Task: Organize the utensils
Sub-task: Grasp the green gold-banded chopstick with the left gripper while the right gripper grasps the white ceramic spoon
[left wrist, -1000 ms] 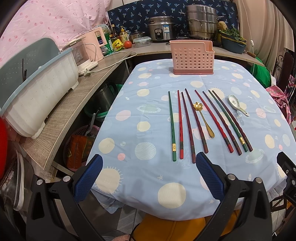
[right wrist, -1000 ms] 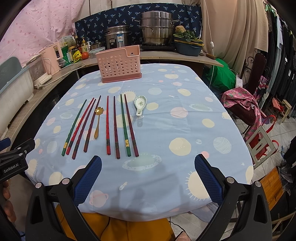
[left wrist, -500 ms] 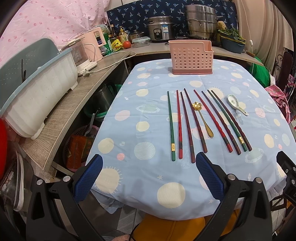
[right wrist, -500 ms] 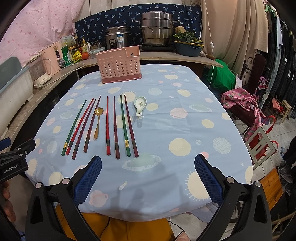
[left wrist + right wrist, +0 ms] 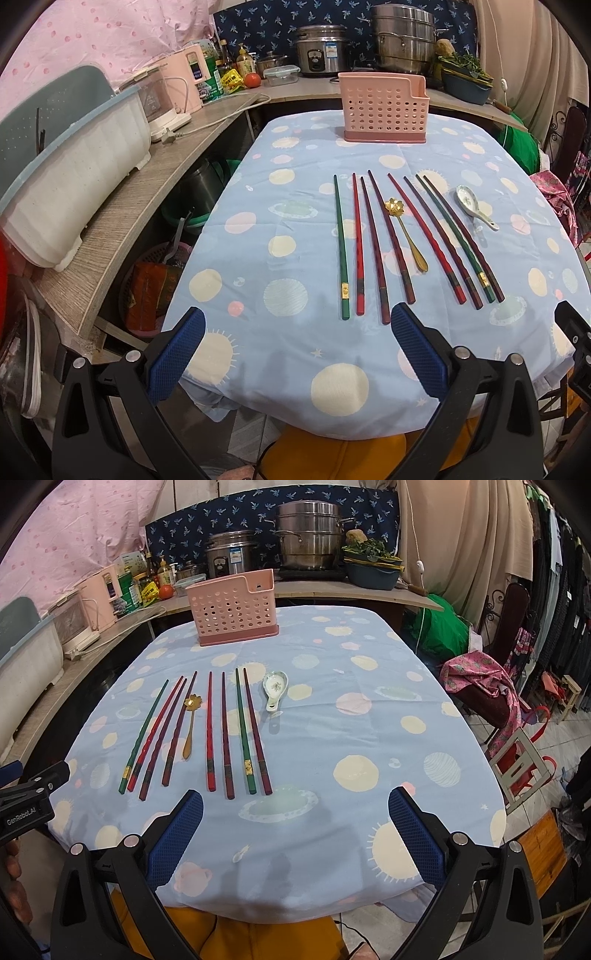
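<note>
Nothing moved since a second ago: your left gripper (image 5: 295, 350) and right gripper (image 5: 295, 830) stay wide, empty; lacquered chopsticks (image 5: 373, 243) untouched before the pink perforated plastic caddy (image 5: 384, 109).

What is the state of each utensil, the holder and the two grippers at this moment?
left gripper: open, holding nothing.
right gripper: open, holding nothing.
pink holder: upright; contents hidden.
chopsticks: eight, flat on the table, side by side.
gold spoon: flat among the chopsticks.
ceramic spoon: flat, bowl up.
</note>
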`<state>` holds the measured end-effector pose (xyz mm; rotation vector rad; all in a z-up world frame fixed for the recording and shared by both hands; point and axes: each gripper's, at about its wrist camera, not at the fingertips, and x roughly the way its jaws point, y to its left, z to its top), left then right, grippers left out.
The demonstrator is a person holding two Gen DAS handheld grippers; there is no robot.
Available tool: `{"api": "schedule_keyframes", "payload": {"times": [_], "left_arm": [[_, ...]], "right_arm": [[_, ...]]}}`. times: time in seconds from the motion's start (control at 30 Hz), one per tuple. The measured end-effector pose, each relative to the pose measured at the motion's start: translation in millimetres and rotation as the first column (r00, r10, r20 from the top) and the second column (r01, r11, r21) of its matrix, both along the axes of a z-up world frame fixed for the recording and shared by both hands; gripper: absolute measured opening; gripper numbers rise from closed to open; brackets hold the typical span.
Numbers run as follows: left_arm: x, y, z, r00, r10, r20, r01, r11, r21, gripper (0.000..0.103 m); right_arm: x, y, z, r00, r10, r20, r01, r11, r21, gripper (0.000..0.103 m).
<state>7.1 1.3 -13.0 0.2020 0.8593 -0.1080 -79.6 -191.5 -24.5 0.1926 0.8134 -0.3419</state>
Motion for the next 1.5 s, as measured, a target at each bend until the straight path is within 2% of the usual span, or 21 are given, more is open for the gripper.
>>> {"api": "schedule_keyframes", "payload": {"times": [0.47,0.67,0.87,0.97,1.07,1.17,1.27,1.33,1.4,1.47,1.5], "left_arm": [[49,-1,-45,0.994,-0.008,-0.109,0.003,0.999,-0.046,0.095],[70,-4,-65,0.987,-0.006,-0.159,-0.001,0.999,-0.045,0.086],[81,-6,-74,0.984,-0.005,-0.176,-0.002,0.999,-0.038,0.084],[86,-6,-81,0.98,-0.005,-0.198,-0.003,0.999,-0.039,0.075],[86,-6,-84,0.978,-0.011,-0.208,0.002,0.999,-0.045,0.073],[85,-7,-83,0.977,-0.034,-0.211,0.022,0.998,-0.058,0.062],[83,-8,-86,0.969,-0.059,-0.24,0.039,0.996,-0.085,0.041],[81,-10,-85,0.969,-0.07,-0.238,0.05,0.995,-0.092,0.033],[81,-11,-85,0.969,-0.077,-0.235,0.055,0.994,-0.096,0.018],[83,-10,-85,0.969,-0.075,-0.236,0.052,0.994,-0.101,0.01],[84,-9,-85,0.969,-0.072,-0.236,0.048,0.993,-0.104,0.01]], "right_arm": [[27,-20,-24,0.999,-0.02,-0.045,0.022,0.999,0.037,0.096],[41,-25,-32,0.998,-0.025,-0.063,0.027,0.999,0.039,0.096],[54,-26,-36,0.997,-0.019,-0.077,0.022,0.999,0.041,0.096],[58,-27,-38,0.997,-0.014,-0.08,0.018,0.999,0.041,0.096],[62,-27,-39,0.996,-0.013,-0.083,0.017,0.999,0.042,0.096],[65,-27,-40,0.997,-0.012,-0.082,0.016,0.999,0.044,0.096],[70,-28,-40,0.997,-0.011,-0.079,0.014,0.999,0.04,0.096],[73,-29,-39,0.997,-0.012,-0.072,0.015,0.999,0.037,0.096],[78,-31,-38,0.998,-0.015,-0.063,0.017,0.999,0.035,0.096],[84,-34,-37,0.999,-0.016,-0.05,0.018,0.999,0.041,0.096],[88,-36,-37,0.999,-0.017,-0.043,0.019,0.999,0.04,0.096]]}}
